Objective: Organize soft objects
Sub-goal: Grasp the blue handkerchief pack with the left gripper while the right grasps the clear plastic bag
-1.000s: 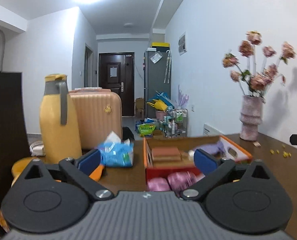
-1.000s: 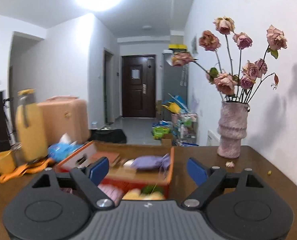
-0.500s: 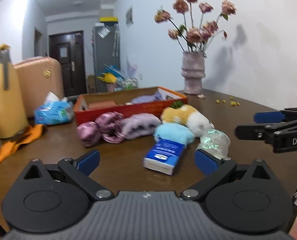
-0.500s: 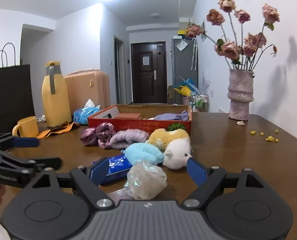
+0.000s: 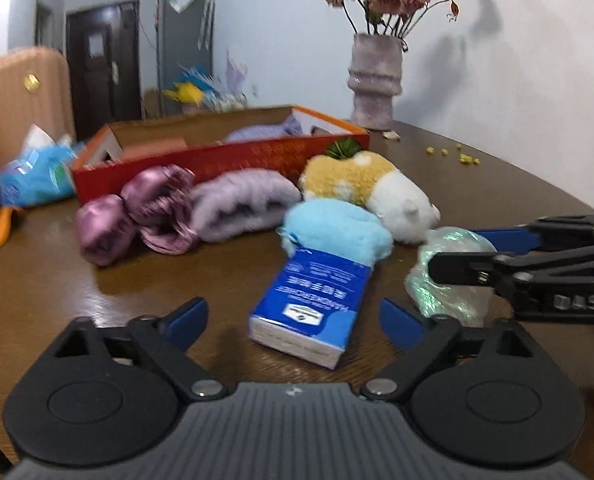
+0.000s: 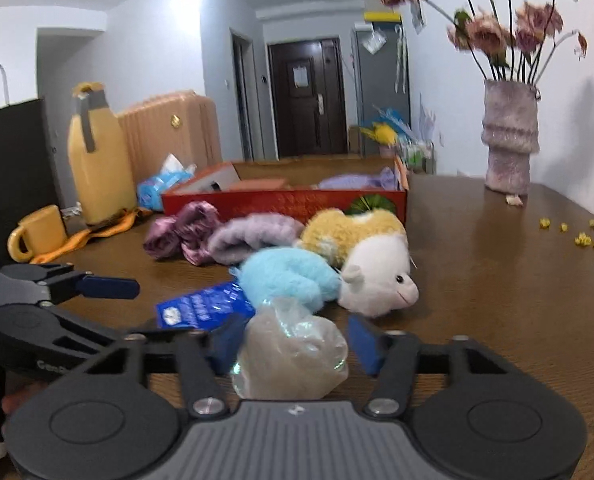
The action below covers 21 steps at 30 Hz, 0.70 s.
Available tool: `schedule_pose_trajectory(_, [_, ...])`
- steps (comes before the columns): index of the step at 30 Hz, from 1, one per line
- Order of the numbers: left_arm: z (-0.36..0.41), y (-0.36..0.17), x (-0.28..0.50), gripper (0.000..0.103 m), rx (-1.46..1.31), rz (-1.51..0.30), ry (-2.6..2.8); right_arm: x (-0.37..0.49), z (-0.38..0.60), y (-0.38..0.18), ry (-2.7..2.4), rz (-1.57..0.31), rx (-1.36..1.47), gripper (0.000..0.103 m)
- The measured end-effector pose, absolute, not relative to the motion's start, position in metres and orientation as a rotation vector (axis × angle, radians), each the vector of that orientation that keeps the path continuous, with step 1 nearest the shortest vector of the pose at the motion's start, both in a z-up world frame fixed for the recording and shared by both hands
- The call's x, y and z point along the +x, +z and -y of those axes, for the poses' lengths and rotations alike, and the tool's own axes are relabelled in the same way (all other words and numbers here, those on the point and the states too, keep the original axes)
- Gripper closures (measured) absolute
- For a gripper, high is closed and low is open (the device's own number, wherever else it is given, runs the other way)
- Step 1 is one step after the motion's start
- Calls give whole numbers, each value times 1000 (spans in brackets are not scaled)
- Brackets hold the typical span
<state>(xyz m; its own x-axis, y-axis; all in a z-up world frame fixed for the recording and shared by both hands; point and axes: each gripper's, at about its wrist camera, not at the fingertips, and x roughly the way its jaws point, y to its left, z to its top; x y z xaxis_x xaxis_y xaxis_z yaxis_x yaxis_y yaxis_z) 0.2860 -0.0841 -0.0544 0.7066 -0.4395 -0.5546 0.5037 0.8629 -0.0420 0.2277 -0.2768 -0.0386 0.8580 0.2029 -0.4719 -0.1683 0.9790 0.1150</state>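
Soft items grouped on the brown counter [image 6: 497, 280], in front of a red cardboard box [image 6: 285, 200].

Right hand-held gripper [image 6: 293, 344]: fingers spread either side of a crumpled clear plastic bag [image 6: 293, 356], pads close to it but contact could not be judged. Left hand-held gripper [image 5: 293, 316]: fingers spread wide, holding nothing, just short of a blue handkerchief tissue pack [image 5: 313, 300]. Light-blue plush [image 5: 337, 232] touched the pack's far end; yellow-and-white plush animal [image 6: 369, 264] lay beside it, touching. Lilac fuzzy roll [image 5: 241, 204] and shiny mauve satin bundle [image 5: 137, 216] sat left of these, against the box front. A lilac cloth [image 6: 357, 180] lay inside the box. Also present: vase of dried roses [image 6: 509, 140], yellow jug [image 6: 97, 160], yellow mug [image 6: 37, 236].
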Motion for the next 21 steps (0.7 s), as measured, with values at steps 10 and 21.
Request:
schedule_pose_trajectory(10, [71, -58, 282, 42, 81, -636, -549, 249, 288, -44, 188, -525, 113, 65])
schedule_pose_trajectory(21, [-3, -44, 251, 14, 6, -575, -268, 229, 273, -40, 262, -520, 155, 60])
